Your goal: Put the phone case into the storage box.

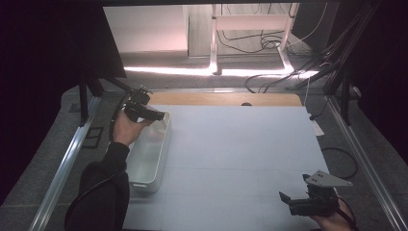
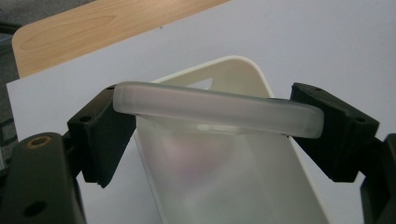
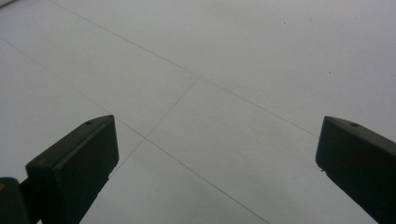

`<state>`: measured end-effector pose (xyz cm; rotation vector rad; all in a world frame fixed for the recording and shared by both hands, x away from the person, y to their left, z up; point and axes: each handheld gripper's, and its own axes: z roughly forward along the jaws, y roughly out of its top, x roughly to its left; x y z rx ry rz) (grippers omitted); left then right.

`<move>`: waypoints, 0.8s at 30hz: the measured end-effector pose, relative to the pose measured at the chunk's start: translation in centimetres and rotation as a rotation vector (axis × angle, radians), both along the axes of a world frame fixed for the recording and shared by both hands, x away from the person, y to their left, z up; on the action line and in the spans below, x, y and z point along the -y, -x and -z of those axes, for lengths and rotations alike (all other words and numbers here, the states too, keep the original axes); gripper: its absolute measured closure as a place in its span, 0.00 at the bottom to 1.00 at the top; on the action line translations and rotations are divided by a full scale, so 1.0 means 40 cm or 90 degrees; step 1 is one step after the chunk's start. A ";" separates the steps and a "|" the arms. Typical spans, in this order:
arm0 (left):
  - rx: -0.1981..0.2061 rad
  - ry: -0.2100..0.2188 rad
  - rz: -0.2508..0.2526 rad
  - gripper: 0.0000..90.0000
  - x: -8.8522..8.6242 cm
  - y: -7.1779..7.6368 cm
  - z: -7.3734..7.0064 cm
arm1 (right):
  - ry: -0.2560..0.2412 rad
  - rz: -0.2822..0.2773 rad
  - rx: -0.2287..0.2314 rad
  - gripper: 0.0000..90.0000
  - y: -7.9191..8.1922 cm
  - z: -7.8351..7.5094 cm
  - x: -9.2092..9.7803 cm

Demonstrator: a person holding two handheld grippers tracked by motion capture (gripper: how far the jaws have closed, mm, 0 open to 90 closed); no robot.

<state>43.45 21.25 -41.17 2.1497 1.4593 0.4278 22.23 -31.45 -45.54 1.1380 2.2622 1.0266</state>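
Between left gripper (image 2: 212, 135) fingers (image 2: 334, 128): translucent strip (image 2: 217, 109), clamped endwise.

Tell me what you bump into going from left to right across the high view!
Person's dark sleeve → white bin with the left gripper at its far end → bare white table sheet → right gripper, jaws spread wide.

dim scene, dark corners; bright glare strip on floor (image 1: 211, 71) behind table; close-ups soft.
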 end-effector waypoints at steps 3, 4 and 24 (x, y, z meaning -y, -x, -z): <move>-0.001 -0.001 -0.002 0.19 0.003 -0.006 0.008 | 0.002 -0.002 0.000 0.00 0.001 0.000 0.000; -0.001 -0.002 -0.003 0.19 0.003 -0.009 0.011 | 0.001 -0.002 0.000 0.00 0.001 0.000 0.000; 0.038 0.016 -0.013 0.18 0.013 -0.042 0.053 | 0.003 -0.016 -0.001 0.00 0.002 0.000 -0.003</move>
